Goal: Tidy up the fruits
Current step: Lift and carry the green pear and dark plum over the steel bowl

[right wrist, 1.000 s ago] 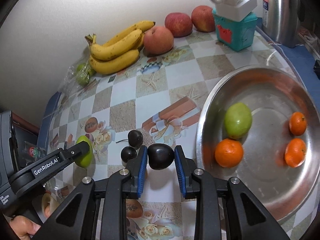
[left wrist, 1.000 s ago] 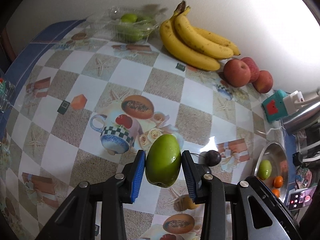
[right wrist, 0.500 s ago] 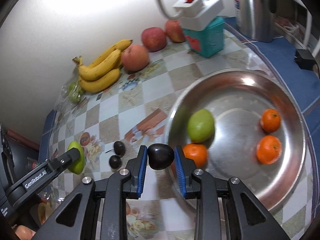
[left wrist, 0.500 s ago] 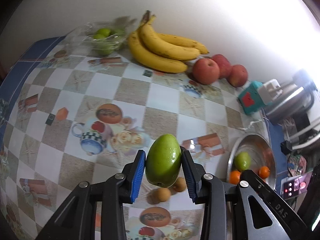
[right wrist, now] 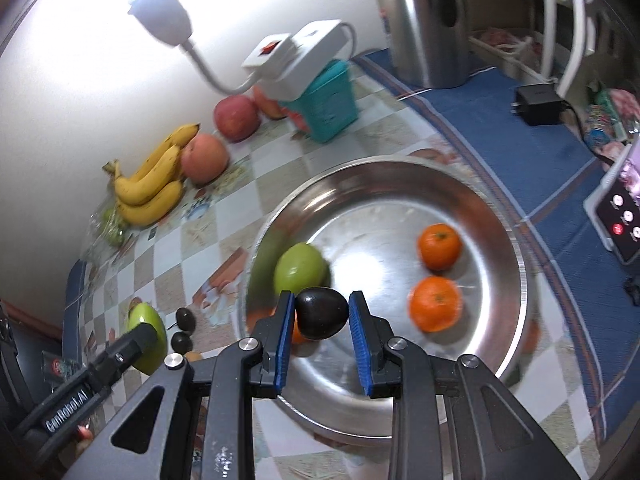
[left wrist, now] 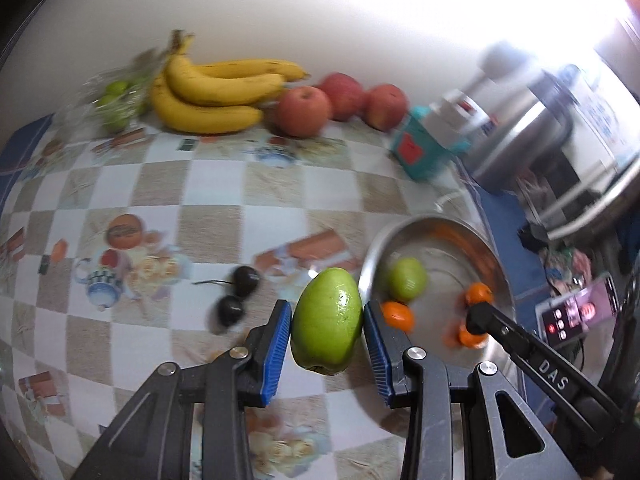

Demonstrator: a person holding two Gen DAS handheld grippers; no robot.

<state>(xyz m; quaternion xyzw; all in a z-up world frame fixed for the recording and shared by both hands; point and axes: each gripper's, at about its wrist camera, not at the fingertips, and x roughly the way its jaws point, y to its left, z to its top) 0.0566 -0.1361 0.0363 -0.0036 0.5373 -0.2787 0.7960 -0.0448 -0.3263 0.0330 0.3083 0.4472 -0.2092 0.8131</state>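
My left gripper (left wrist: 326,334) is shut on a green mango (left wrist: 327,330), held above the table just left of the steel bowl (left wrist: 424,224). My right gripper (right wrist: 320,318) is shut on a dark plum (right wrist: 321,312), held over the near left part of the bowl (right wrist: 516,276). The bowl holds a green fruit (right wrist: 299,270) and oranges (right wrist: 438,245). Two dark plums (left wrist: 240,292) lie on the table left of the bowl. The left gripper with its mango also shows in the right wrist view (right wrist: 146,330).
Bananas (left wrist: 212,92), red apples (left wrist: 320,106) and a bag of green fruit (left wrist: 116,100) line the back wall. A teal box with a power strip (right wrist: 320,92), a steel kettle (right wrist: 432,20), a charger (right wrist: 536,104) and a phone (right wrist: 620,208) stand to the right.
Both grippers have moved right toward the bowl with their fruit. The right gripper now hangs over the bowl; the left one is close to its rim.
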